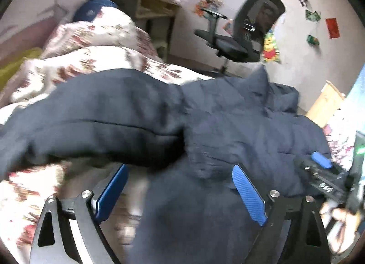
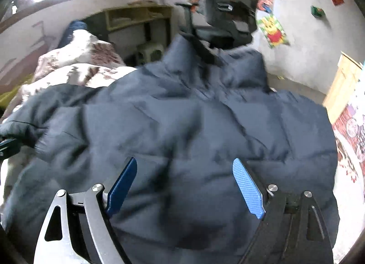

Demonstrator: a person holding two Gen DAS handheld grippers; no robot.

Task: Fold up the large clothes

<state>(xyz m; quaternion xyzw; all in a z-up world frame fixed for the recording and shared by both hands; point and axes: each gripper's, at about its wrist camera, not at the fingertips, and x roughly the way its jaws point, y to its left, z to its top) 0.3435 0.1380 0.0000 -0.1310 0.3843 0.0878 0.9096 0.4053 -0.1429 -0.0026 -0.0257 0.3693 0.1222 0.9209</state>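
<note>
A dark navy padded jacket (image 1: 205,127) lies spread on a bed, its collar toward the far side and one sleeve folded across to the left. It fills the right wrist view (image 2: 194,127). My left gripper (image 1: 180,172) is open, its blue fingers straddling the jacket's near edge. My right gripper (image 2: 184,168) is open above the jacket's body, holding nothing. The right gripper's blue fingertip (image 1: 320,159) shows at the right edge of the left wrist view.
A floral quilt (image 1: 91,58) is bunched at the bed's far left. A black office chair (image 1: 241,29) and a wooden desk (image 1: 155,6) stand beyond the bed. A wooden board (image 1: 326,104) leans at the right.
</note>
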